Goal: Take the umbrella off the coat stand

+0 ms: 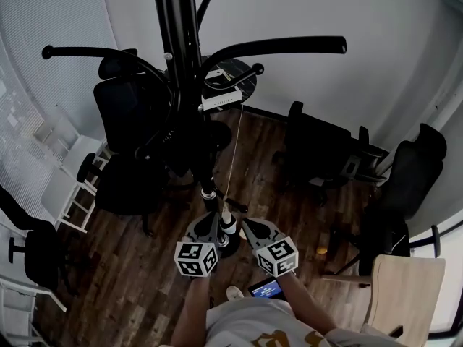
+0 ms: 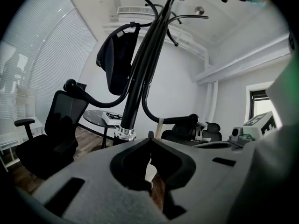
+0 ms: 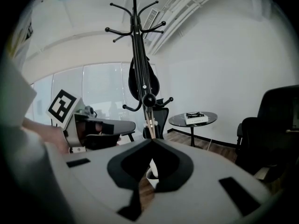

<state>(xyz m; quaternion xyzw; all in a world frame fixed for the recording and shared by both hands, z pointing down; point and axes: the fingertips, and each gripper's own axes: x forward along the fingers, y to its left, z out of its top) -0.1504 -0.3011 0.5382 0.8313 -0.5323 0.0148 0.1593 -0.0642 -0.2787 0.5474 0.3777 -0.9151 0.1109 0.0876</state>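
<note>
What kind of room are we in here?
Probably an office or small meeting room: several black swivel chairs, a round side table, slatted window blinds and a coat stand on a wood floor.

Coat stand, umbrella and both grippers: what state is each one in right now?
Left gripper: shut, holding nothing.
Right gripper: shut, holding nothing.
Umbrella: folded, hanging from an upper hook of the stand, not yet grasped.
Coat stand: upright on the floor.
</note>
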